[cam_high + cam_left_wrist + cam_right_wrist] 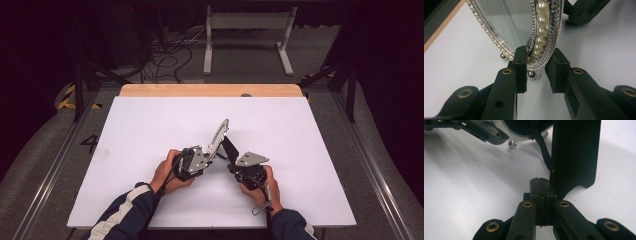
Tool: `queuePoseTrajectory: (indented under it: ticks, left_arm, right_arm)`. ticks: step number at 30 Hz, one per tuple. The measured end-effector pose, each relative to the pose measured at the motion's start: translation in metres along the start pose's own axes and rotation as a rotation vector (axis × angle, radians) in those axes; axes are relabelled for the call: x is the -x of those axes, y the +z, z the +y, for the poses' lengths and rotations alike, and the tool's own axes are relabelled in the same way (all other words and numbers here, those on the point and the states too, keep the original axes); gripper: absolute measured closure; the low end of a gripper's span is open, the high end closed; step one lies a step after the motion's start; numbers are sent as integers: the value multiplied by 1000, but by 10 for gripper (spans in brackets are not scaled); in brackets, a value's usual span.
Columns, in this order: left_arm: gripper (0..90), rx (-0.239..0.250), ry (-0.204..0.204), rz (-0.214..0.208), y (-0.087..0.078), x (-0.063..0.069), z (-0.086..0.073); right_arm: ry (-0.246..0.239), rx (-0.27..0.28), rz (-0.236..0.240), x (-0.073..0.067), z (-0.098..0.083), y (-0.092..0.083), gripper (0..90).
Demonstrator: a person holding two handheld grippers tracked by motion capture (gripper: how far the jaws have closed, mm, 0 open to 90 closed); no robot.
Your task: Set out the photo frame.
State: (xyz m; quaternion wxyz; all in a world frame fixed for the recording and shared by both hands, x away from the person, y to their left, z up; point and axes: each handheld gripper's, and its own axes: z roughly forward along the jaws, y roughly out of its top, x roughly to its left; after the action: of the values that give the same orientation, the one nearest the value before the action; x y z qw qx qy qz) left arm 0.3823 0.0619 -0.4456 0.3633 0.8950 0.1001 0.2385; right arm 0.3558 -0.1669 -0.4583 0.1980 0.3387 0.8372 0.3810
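An oval silver picture frame (218, 136) with a pearl-beaded rim (541, 30) stands tilted on the white table (150, 130), resting on small ball feet (531, 74). My left gripper (206, 156) is shut on its lower rim, one pad on each side (537, 72). The frame's black back stand (230, 147) leans toward my right gripper (233, 163). In the right gripper view that gripper (541, 185) is shut with its pads pressed together. It sits just left of the stand's (574, 152) lower edge. Whether it touches the stand I cannot tell.
The table's far edge is a wooden strip (210, 90). Beyond it on the floor are a white metal stand (247, 22) and loose cables (170, 55). Wide white surface lies left, right and behind the frame.
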Motion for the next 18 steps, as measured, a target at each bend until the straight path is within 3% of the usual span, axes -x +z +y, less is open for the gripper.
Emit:
queuePoseTrajectory:
  ticks: [4,10,18]
  left_arm:
    - [707,0,27,-20,-1,5,3]
    - [705,7,37,-34,-1,10,7]
    - [696,31,0,-63,1,8,5]
  right_arm:
    - [2,-9,0,3,-1,1,900]
    - [13,-23,-8,9,-2,-1,900]
    - [19,-24,-20,15,-2,-2,900]
